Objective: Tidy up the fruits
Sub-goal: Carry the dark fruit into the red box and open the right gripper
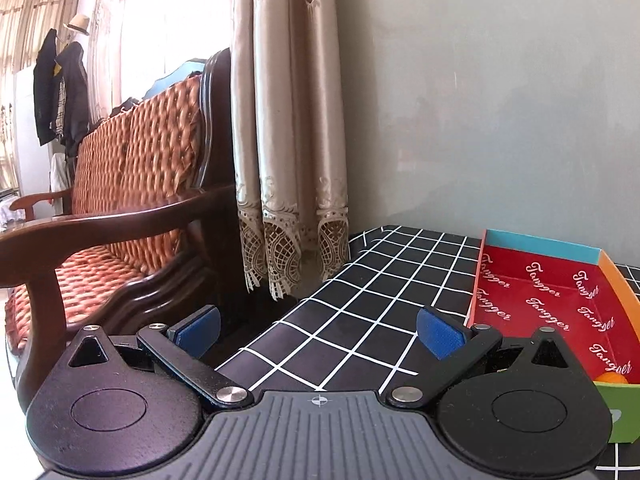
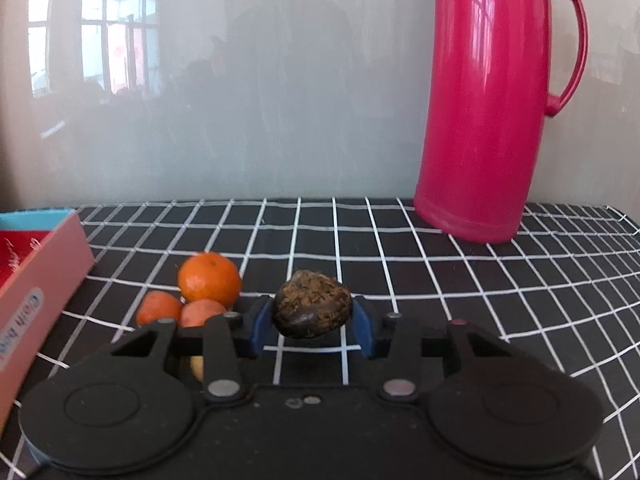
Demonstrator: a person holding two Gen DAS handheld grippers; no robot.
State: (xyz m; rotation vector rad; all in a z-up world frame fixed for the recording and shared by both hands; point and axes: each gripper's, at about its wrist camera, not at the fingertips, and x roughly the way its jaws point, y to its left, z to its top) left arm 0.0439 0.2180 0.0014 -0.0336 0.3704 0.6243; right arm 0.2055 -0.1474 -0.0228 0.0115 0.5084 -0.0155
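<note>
A: What is the right gripper (image 2: 313,322) doing?

B: It is clenched on a dark brown, rough-skinned fruit (image 2: 313,310). The blue pads (image 2: 260,326) press on it from left and right, and the fruit looks lifted just clear of the black checked tablecloth (image 2: 440,280).

A: And the other fruit?

B: Three oranges (image 2: 209,280) sit in a tight cluster on the cloth just left of that gripper, one large one at the far side and two smaller ones nearer, partly hidden behind the gripper's left finger. Something pale shows below them behind the gripper body; I cannot tell what it is.

A: Where is the box?

B: The red cardboard box (image 2: 44,280) lies at the left edge of the right wrist view, near the oranges but apart from them. In the left wrist view the same box (image 1: 560,292) is on the right, open-topped, with a bit of orange (image 1: 614,379) showing at its near corner.

A: The left gripper (image 1: 318,334)?

B: Released, jaws wide apart with nothing between them, hanging over the near left edge of the table, beside a wooden sofa (image 1: 120,208) and a curtain (image 1: 288,140).

A: Anything else on the table?

B: A tall pink jug (image 2: 492,100) stands upright at the far right, against the wall.
</note>
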